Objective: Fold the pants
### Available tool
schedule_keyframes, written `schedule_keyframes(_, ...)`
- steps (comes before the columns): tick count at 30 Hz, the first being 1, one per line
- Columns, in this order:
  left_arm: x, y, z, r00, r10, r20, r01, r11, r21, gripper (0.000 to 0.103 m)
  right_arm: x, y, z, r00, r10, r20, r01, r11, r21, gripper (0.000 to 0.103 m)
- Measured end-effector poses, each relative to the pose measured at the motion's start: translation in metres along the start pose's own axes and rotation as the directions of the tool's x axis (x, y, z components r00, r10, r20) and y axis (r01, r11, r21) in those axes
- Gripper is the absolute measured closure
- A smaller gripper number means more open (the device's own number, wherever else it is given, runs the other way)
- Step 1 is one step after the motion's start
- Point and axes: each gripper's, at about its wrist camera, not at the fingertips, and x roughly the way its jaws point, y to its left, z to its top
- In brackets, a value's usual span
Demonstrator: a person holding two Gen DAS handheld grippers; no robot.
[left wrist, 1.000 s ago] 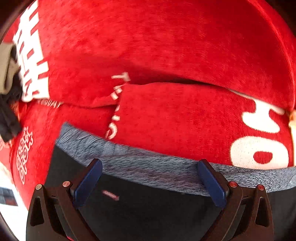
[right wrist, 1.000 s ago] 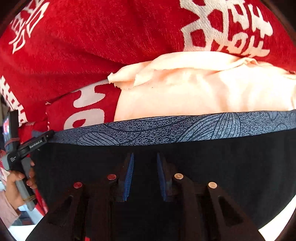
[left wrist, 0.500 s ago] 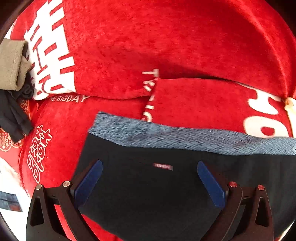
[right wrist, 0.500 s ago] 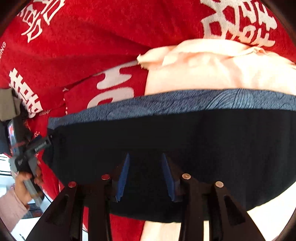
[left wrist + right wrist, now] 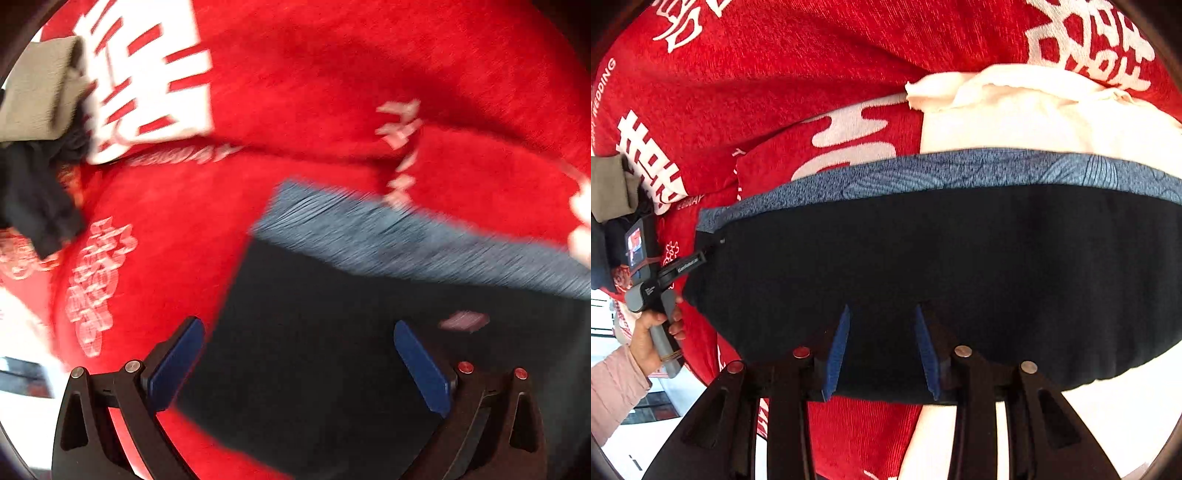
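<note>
Lying flat on a red plush blanket with white printed characters (image 5: 798, 74), the black pants with a blue-grey patterned waistband (image 5: 942, 266) stretch crosswise in front of both cameras, waistband on the far side and the dark body of the cloth running back toward the jaws. What carries the blanket cannot be made out, so places are given by the blanket and the garment.

The right gripper (image 5: 882, 354) sits at the near edge of the pants with its blue-padded jaws narrow. Black cloth fills the slot between them, and I judge they are pinching the near hem, though the contact itself is dark and hard to read. The left gripper (image 5: 295, 365) has its jaws spread wide and empty; in the left wrist view they hover above the pants' left end, one pad over red blanket and the other over black cloth. That view is smeared by motion. In the right wrist view the person's hand (image 5: 657, 332) holds the left tool just beside the pants' left edge.

The garment's long axis runs left to right across the blanket, and the waistband lies directly away from both grippers. A fold would probably carry one side or edge across the garment; the left corner appears free, so the left gripper likely needs to close there first.

A cream cloth (image 5: 1034, 114) lies beyond the waistband on the right, and an olive-tan rolled fabric (image 5: 40, 96) with a dark garment (image 5: 33, 199) sits at the far left.
</note>
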Motion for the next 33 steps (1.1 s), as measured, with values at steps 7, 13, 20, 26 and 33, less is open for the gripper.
schedule_keyframes(7,-0.021,0.024,-0.037,1.000,-0.013,-0.022,0.014,0.999,0.036,0.000,0.000,0.009,-0.018,0.999,0.001,-0.042,0.000,1.000,0.010,0.062)
schedule_keyframes(13,-0.055,-0.005,-0.049,0.994,-0.103,-0.045,0.107,0.990,0.095,0.000,0.000,0.016,-0.037,0.997,0.011,-0.080,-0.008,0.999,0.037,0.060)
schedule_keyframes(20,-0.090,-0.074,-0.058,0.975,-0.189,-0.115,0.206,0.964,0.168,0.000,-0.015,0.003,-0.057,0.997,0.032,-0.076,-0.026,0.996,0.085,0.053)
schedule_keyframes(26,-0.125,-0.142,-0.066,0.959,-0.245,-0.139,0.273,0.929,0.248,0.000,-0.041,-0.046,-0.070,0.999,0.024,-0.038,-0.017,0.983,0.185,0.053)
schedule_keyframes(33,-0.155,-0.217,-0.074,0.949,-0.269,-0.163,0.309,0.896,0.320,0.000,-0.068,-0.114,-0.083,1.000,0.014,0.004,-0.015,0.954,0.301,0.053)
